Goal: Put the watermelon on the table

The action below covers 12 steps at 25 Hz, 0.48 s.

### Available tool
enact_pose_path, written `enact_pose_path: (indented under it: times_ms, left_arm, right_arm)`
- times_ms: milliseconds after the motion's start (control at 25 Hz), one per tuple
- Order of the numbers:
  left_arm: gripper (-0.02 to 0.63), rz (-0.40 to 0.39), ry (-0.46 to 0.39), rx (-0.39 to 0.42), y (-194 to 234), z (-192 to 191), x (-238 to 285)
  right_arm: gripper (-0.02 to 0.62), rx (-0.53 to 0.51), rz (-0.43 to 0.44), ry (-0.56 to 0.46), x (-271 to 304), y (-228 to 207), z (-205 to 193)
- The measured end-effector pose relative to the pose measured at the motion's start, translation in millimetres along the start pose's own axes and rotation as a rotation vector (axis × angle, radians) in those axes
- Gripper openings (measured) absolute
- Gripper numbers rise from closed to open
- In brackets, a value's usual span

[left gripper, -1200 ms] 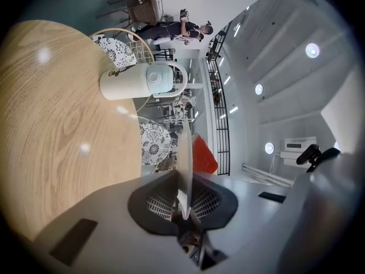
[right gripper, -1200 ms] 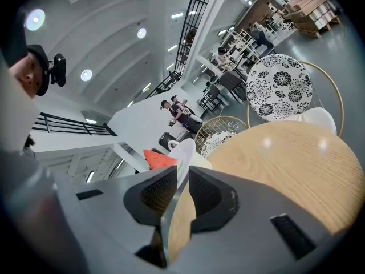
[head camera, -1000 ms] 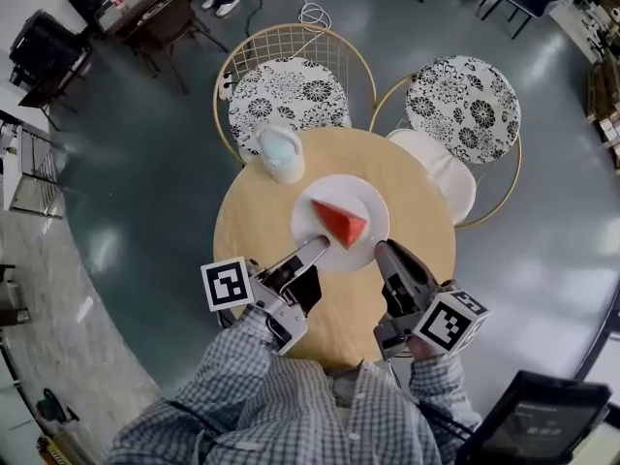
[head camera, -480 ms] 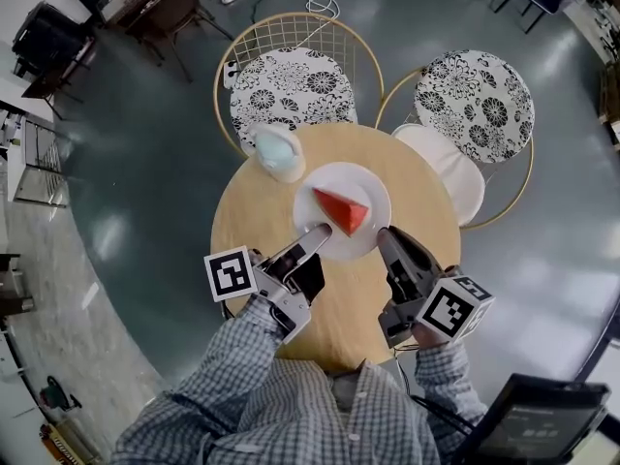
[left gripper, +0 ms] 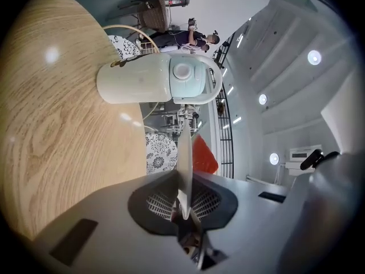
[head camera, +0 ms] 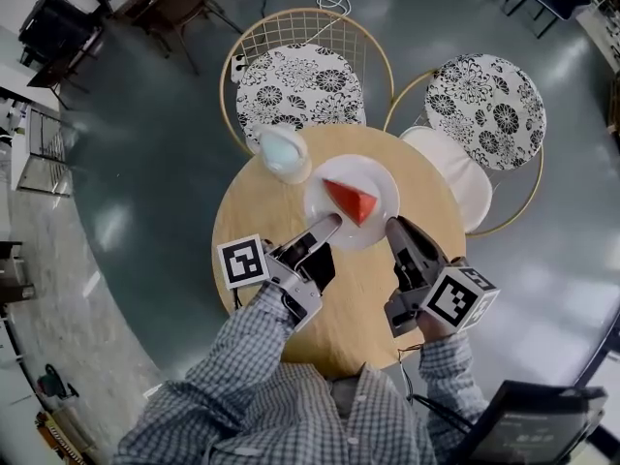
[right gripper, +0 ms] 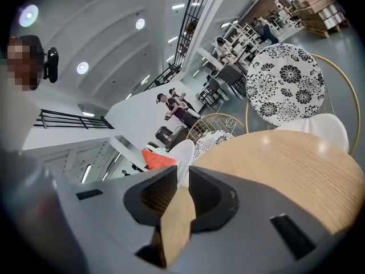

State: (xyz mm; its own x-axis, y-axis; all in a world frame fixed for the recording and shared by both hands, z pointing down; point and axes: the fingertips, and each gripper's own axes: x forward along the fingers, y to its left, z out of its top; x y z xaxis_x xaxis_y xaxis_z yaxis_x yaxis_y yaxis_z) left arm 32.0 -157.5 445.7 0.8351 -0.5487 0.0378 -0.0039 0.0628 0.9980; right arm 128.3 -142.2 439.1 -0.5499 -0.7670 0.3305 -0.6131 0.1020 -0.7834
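Observation:
A red watermelon wedge (head camera: 351,200) lies on a white plate (head camera: 373,229) over the round wooden table (head camera: 262,211). My left gripper (head camera: 332,223) is shut on the plate's near-left rim. In the left gripper view the plate (left gripper: 185,147) runs edge-on between the left gripper's (left gripper: 183,176) jaws, with the wedge (left gripper: 203,153) just behind. My right gripper (head camera: 395,225) grips the near-right rim. In the right gripper view the rim (right gripper: 183,150) enters the right gripper's (right gripper: 179,173) narrow gap, with the wedge (right gripper: 158,158) to the left. I cannot tell if the plate rests on the table.
A pale blue kettle (head camera: 284,151) stands on the table's far left, close to the plate. Two wire chairs with patterned cushions (head camera: 300,80) (head camera: 484,100) stand beyond the table. A white seat (head camera: 450,172) sits at the table's right edge. Grey floor surrounds everything.
Both grippers have carried the plate with the wedge away from me, farther over the table and closer to the kettle. Neither grip has changed.

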Motion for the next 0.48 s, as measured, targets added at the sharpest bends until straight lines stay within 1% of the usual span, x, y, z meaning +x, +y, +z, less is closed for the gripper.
enact_pose_path:
  times_ms: [240, 480]
  left_arm:
    - [0.026, 0.017, -0.025, 0.005, 18, 11, 11]
    - [0.026, 0.012, -0.053, -0.014, 31, 19, 24]
  right_arm:
    - [0.061, -0.008, -0.021, 0.023, 17, -19, 2]
    - [0.061, -0.006, -0.031, 0.024, 30, -34, 9]
